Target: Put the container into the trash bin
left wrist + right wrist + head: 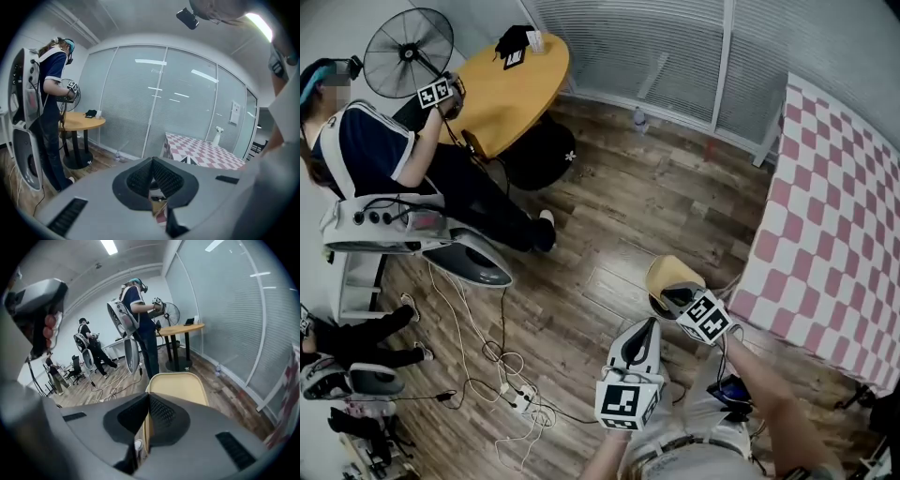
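Tan rounded container point(668, 274), wall pinched between right gripper point(146, 400) jaws.

Head view: the floor around the held container

The container point(673, 277) sits with its wall between the jaws of the right gripper point(672, 298); the left gripper point(639, 330) is just beside it at 7 o'clock. The checked table point(834, 234) lies near at 3 o'clock and the cables point(502, 361) at 8 o'clock. The round table point(511, 84) stands well apart at 11 o'clock, with the fan point(408, 52) at its 9 o'clock and a person point(384, 150) at its 8 o'clock.
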A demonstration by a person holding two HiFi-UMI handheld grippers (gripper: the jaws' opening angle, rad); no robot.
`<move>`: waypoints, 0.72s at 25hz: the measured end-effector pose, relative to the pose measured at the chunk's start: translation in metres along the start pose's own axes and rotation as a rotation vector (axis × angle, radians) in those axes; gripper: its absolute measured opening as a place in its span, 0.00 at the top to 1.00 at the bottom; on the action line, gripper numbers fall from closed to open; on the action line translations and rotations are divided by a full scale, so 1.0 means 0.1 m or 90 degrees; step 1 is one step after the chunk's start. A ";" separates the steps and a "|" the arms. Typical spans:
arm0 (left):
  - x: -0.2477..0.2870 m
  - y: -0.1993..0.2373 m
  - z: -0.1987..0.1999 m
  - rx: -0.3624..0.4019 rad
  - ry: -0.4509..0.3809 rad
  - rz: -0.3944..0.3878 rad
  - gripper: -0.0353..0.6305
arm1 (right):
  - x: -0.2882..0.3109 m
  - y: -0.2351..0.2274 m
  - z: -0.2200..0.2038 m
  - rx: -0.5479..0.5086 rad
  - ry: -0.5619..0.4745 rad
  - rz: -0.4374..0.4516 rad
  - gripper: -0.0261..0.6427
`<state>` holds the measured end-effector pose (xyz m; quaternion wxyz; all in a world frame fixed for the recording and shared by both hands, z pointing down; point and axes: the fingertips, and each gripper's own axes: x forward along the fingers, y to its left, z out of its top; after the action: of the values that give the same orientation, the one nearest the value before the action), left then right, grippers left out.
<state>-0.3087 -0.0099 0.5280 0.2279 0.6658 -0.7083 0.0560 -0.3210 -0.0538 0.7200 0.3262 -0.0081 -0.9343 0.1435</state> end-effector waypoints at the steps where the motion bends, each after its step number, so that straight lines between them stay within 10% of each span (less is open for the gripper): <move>1: 0.01 0.04 -0.05 -0.002 0.006 0.000 0.94 | 0.13 -0.05 -0.15 0.018 0.009 -0.001 0.96; 18: 0.45 0.05 -0.65 -0.012 0.075 -0.060 0.94 | 1.31 -0.47 -1.79 0.091 0.149 -0.022 0.95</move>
<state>-0.2976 -0.0252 0.6050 0.2780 0.6919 -0.6618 0.0779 -0.3112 -0.0378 0.9459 0.4354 0.0145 -0.8772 0.2019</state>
